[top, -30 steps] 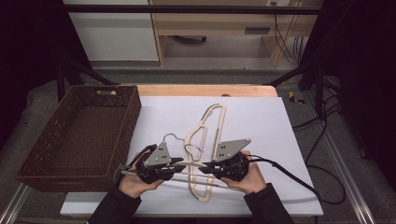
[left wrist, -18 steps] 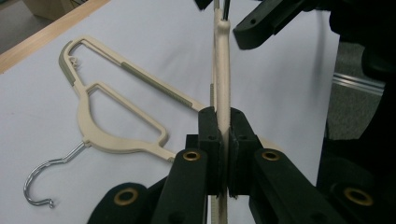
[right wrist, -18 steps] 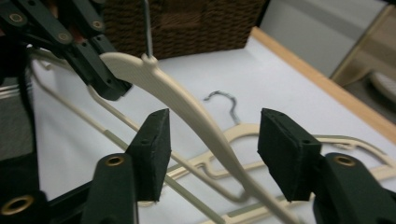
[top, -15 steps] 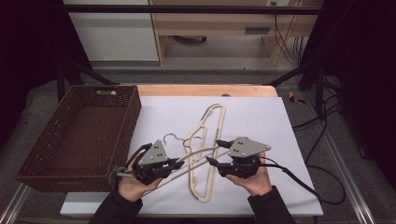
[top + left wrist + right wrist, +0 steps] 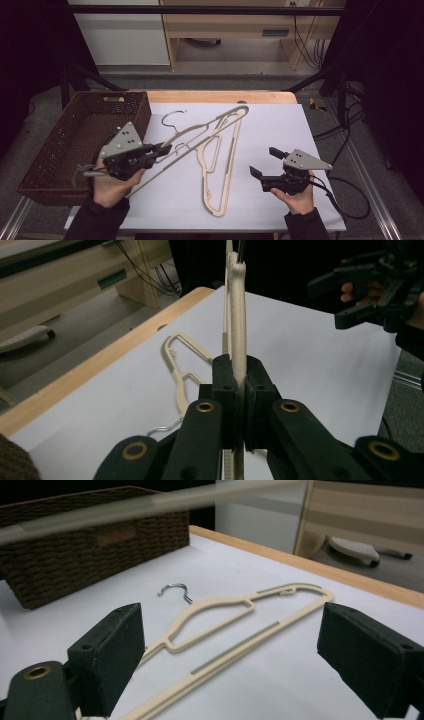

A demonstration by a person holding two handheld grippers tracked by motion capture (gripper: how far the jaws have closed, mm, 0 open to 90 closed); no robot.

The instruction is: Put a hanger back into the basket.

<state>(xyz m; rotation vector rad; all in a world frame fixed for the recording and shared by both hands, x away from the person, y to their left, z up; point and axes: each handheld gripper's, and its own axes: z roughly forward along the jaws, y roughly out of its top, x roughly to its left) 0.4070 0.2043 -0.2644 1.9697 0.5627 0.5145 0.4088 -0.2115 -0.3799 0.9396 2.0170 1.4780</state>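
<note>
Two cream plastic hangers. My left gripper is shut on the edge of one cream hanger, which is raised at a slant over the table; in the left gripper view my left gripper pinches this hanger edge-on. The second hanger, with a metal hook, lies flat on the white sheet. My right gripper hovers at the right of it, its jaws just opened wide with nothing between them. In the right gripper view the lying hanger is beyond my right gripper.
A brown wicker basket stands at the table's left edge, also seen as the basket in the right gripper view. A wooden strip borders the far side. Cables trail off the right edge.
The left gripper rose and moved left with one hanger. The right gripper let go, drew away to the right and opened its jaws.
</note>
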